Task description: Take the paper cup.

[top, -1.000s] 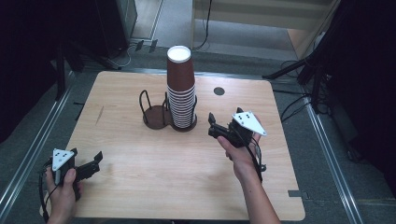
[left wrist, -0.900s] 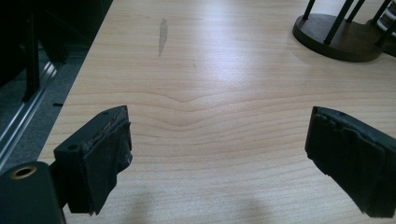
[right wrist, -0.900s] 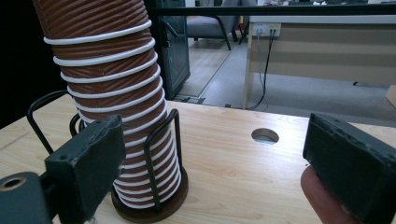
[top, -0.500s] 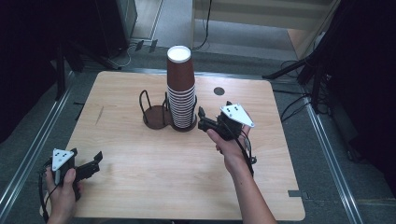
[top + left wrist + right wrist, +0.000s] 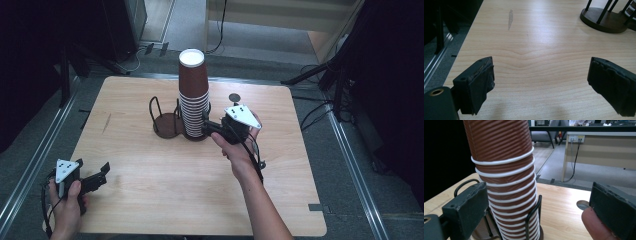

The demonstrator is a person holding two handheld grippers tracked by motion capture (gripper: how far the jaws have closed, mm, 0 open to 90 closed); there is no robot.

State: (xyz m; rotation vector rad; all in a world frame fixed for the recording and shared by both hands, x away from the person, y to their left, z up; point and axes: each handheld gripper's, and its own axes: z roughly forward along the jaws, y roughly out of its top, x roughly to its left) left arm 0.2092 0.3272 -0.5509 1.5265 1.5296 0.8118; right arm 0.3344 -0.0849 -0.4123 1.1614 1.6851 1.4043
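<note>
R gripper (image 5: 206, 128) open by cup stack (image 5: 194, 95)

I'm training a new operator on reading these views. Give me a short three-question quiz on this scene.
1. True or false: the right gripper has its jaws shut on the cup stack.
2. How many wire holders stand on the table?
A one B two C three
3. Which gripper rests near the table's near left corner?

Key:
1. False. In the right gripper view the jaws stand open, the stack between them and nearer one jaw.
2. B. The stack's holder and the empty holder.
3. The left gripper, jaws open.
</note>
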